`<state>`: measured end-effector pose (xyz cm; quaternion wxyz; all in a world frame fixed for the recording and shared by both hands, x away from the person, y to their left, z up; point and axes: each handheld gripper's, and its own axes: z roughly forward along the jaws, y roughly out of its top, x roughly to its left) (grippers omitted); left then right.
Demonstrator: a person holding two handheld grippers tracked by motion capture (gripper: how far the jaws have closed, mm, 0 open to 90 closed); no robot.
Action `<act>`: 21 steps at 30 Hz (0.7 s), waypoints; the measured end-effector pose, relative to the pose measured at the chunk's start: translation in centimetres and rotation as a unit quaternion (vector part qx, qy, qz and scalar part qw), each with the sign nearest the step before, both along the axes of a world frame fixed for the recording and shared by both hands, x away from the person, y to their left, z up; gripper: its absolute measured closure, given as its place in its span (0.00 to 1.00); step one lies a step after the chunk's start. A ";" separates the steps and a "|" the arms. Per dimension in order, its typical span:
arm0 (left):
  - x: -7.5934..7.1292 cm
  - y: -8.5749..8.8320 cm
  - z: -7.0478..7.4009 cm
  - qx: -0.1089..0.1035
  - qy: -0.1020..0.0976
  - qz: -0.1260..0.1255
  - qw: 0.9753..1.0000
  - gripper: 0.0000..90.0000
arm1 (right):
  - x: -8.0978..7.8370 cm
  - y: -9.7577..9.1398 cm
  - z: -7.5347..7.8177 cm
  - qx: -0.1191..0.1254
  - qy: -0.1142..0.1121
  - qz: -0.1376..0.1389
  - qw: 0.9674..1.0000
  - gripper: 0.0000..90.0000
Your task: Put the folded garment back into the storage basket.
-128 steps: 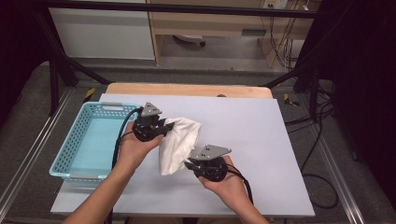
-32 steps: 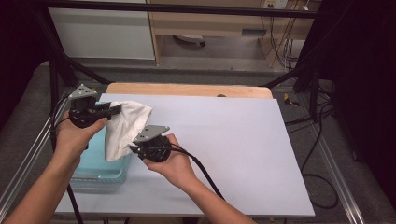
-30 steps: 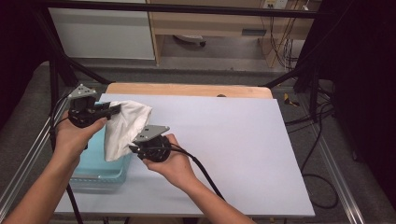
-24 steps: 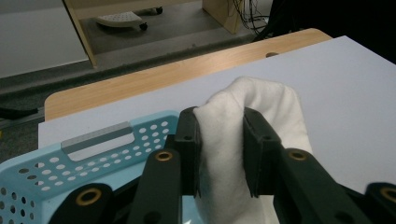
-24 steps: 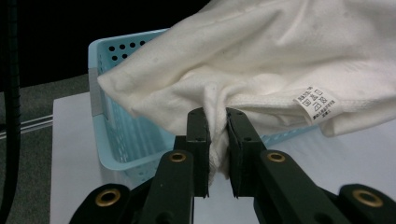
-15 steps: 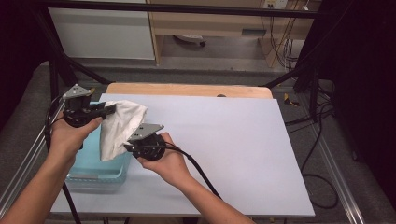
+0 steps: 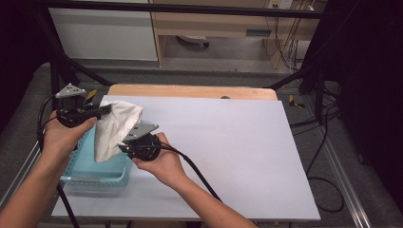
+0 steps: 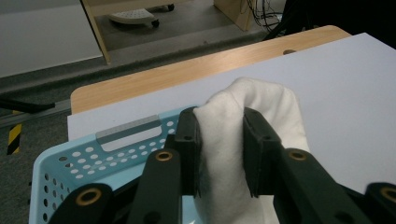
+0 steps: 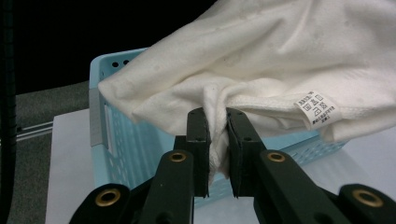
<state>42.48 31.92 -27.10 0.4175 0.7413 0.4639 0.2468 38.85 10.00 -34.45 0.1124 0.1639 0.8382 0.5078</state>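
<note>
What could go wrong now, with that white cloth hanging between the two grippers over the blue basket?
The right gripper pinches only a thin fold of the white cloth, so that edge might slip out. The cloth spreads wider than the blue basket's near wall in the right gripper view, so part may drape over the rim when let go. The left gripper holds a thick bunch, which could snag on release.

left gripper (image 7: 102, 110): above the basket's (image 7: 78, 178) far end, jaws level, clamped on white cloth (image 7: 114, 128) | right gripper (image 7: 124, 148): at the basket's right wall, jaws pinching the cloth's lower edge | forearms: both extended, raised
</note>
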 end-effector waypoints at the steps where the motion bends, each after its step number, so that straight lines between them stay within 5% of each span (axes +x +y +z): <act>1: 0.0 0.0 0.0 -0.001 -0.001 0.001 1.000 0.78 | 0.0 0.1 0.0 0.000 0.000 0.000 1.000 0.90; 21: -0.1 0.6 0.1 0.005 0.000 0.005 1.000 0.78 | 0.1 0.9 -0.3 0.005 -0.002 0.001 1.000 0.90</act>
